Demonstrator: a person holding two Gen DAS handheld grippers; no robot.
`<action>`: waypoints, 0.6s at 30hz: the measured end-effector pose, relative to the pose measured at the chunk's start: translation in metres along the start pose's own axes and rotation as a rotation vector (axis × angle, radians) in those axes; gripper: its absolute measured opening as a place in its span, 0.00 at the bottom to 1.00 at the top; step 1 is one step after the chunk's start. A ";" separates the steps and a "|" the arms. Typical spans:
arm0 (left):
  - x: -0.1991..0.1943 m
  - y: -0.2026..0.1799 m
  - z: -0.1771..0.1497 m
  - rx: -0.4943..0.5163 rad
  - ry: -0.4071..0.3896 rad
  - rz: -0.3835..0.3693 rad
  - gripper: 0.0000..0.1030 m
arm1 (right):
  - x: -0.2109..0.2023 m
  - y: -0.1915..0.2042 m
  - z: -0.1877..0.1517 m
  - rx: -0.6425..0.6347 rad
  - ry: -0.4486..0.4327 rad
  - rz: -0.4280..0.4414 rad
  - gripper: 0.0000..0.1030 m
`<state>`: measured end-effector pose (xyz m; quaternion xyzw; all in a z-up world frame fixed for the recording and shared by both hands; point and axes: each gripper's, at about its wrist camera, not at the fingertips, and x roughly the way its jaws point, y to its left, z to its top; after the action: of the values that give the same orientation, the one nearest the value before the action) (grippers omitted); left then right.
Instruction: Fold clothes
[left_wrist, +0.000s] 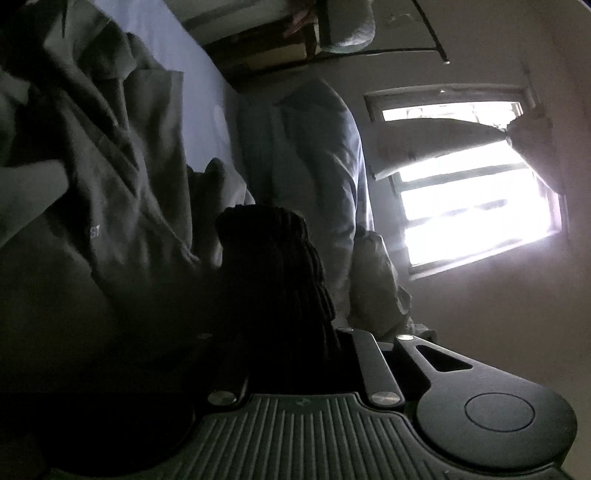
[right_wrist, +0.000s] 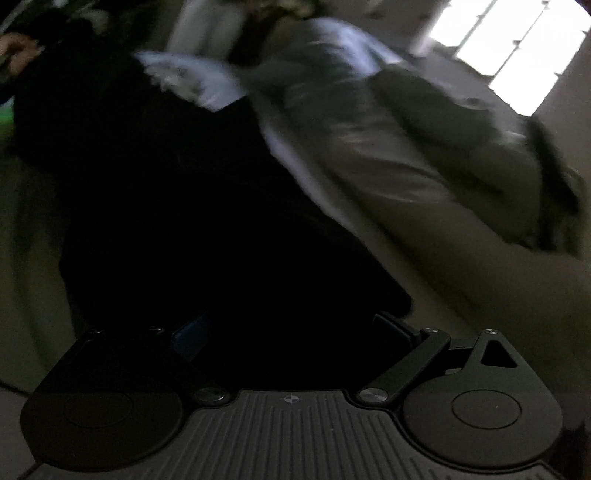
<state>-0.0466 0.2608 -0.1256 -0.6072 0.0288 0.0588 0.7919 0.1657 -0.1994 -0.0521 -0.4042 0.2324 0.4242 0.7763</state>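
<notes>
In the left wrist view my left gripper (left_wrist: 284, 332) is shut on a black ribbed knit garment (left_wrist: 273, 266) that rises from between its fingers. A dark grey-green garment (left_wrist: 110, 177) lies crumpled to the left on a pale sheet (left_wrist: 166, 40). In the right wrist view my right gripper (right_wrist: 291, 332) is closed around a large black garment (right_wrist: 184, 184) that fills the gap between its fingers and hangs up and left. A grey-green garment (right_wrist: 461, 122) lies beyond on the pale sheet (right_wrist: 354, 37). The view is blurred.
A bright window (left_wrist: 472, 206) is in the wall on the right of the left wrist view, and shows again in the right wrist view (right_wrist: 517, 48). A light blue-grey cloth (left_wrist: 310, 155) hangs by the bed edge. A hand (right_wrist: 14, 48) shows at far left.
</notes>
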 end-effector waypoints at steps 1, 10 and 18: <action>0.000 -0.002 0.000 0.008 -0.002 0.003 0.13 | 0.007 -0.001 0.006 -0.038 0.026 0.036 0.92; -0.010 -0.006 0.006 -0.022 -0.042 0.010 0.13 | 0.019 0.022 0.013 -0.219 0.123 0.086 0.15; -0.045 -0.013 0.024 -0.016 -0.110 -0.007 0.12 | -0.069 0.120 -0.035 -0.134 0.003 -0.068 0.07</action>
<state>-0.0906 0.2778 -0.1019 -0.6095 -0.0175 0.0897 0.7875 0.0270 -0.2233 -0.0744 -0.4636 0.1908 0.4115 0.7611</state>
